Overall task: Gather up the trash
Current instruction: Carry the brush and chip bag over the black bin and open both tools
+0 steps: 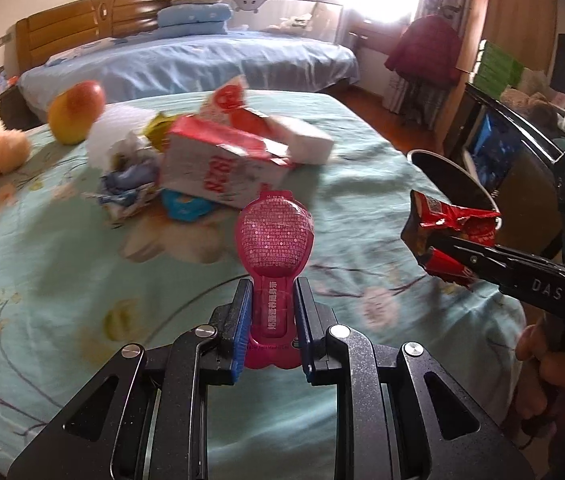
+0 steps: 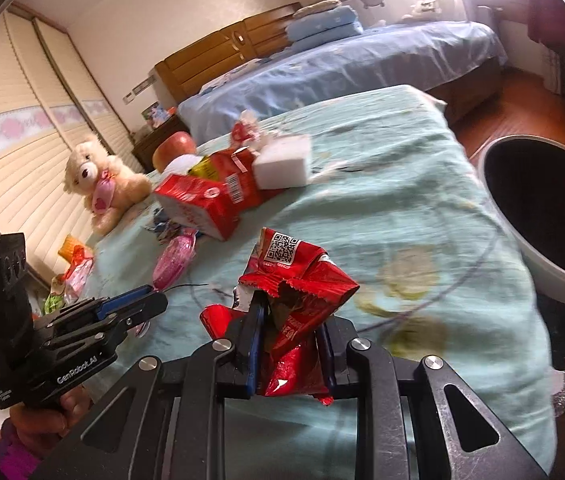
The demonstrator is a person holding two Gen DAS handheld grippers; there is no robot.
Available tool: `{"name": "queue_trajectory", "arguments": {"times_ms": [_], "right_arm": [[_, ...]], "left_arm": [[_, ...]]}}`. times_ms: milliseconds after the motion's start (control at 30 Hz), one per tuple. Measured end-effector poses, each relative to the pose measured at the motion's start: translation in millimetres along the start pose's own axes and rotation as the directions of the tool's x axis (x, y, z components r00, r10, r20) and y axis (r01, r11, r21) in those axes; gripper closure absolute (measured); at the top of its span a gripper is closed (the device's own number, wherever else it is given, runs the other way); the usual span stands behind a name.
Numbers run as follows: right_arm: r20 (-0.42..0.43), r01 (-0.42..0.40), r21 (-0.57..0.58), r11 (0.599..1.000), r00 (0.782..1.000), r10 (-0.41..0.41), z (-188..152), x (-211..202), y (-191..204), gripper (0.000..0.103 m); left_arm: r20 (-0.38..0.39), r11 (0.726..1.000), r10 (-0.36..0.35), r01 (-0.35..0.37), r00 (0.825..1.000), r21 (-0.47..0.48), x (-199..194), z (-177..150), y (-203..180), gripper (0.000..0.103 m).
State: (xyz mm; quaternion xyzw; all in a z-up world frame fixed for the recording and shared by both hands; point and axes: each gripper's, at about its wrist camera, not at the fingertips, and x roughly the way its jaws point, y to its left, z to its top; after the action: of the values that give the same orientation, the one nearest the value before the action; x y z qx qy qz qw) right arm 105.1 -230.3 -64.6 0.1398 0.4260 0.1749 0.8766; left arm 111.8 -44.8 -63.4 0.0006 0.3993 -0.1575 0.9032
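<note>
You are holding both tongs tilted downward over the bed (image 1: 362,140). The left tongs (image 1: 272,312) are clenching the neck of a pink wrapper (image 1: 273,236). The right tongs (image 2: 288,344) are gripping a crumpled red wrapper (image 2: 294,280). Beyond both tongs the other trash (image 1: 222,160) is lying. The bin (image 2: 538,216) is standing past the bed edge, right of the right tongs.

Both my grippers hold trash over the bed.
My left gripper (image 1: 272,300) pinches a pink wrapper (image 1: 273,240); at right, my right gripper (image 1: 436,242) clamps a red wrapper (image 1: 454,224) near the bin (image 1: 442,164).
</note>
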Motion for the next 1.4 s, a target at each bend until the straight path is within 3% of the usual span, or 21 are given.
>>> {"name": "queue_trajectory", "arguments": {"times_ms": [433, 933, 1400], "right_arm": [[0.051, 0.091, 0.066, 0.994, 0.994, -0.095, 4.9, -31.1, -49.8, 0.080], [0.085, 0.157, 0.128, 0.979, 0.982, -0.168, 11.4, -51.6, -93.8, 0.080], [0.098, 0.258, 0.156, 0.954, 0.957, -0.275, 27.0, -61.2, -136.8, 0.080]], "left_arm": [[-0.004, 0.993, -0.085, 0.085, 0.996, 0.079, 16.3, 18.4, -58.3, 0.084], [-0.027, 0.980, -0.132, 0.135, 0.991, 0.146, 34.7, 37.7, -103.1, 0.084], [-0.055, 0.962, -0.186, 0.193, 0.981, 0.193, 59.0, 62.6, -149.0, 0.084]]}}
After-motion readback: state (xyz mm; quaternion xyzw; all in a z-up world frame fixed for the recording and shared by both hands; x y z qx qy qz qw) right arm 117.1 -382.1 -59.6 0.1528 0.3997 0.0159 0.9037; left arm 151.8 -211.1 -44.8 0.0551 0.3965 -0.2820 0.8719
